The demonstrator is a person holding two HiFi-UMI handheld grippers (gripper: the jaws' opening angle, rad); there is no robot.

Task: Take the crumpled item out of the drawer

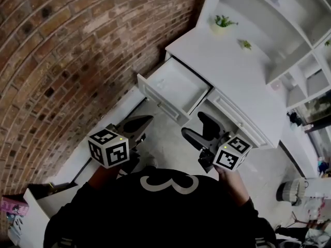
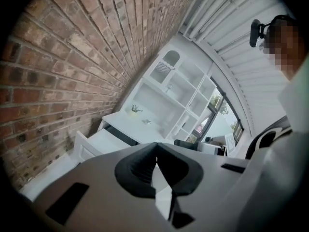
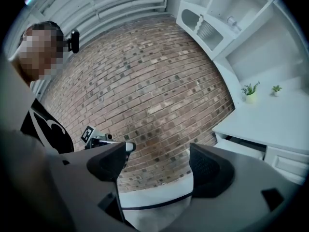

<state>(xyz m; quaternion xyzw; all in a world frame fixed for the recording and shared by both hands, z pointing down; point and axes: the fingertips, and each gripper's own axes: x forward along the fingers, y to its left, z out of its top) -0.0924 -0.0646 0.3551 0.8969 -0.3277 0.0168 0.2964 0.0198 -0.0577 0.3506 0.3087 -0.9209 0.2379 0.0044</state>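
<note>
Drawer point(image 1: 178, 84) stands pulled out of the white table point(image 1: 232, 61). Only the head view looks into it, and where the crumpled item lies I cannot tell. Left gripper point(image 2: 155, 151) jaws meet; right gripper point(image 3: 161, 166) jaws stand wide, nothing between them.

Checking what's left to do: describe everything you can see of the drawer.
The drawer is white, seemingly painted wood, and pulled out of the white desk, beside the brick wall. Its shallow tray looks bare. Its panelled front faces the person. The left gripper and right gripper hang clear of it.
</note>
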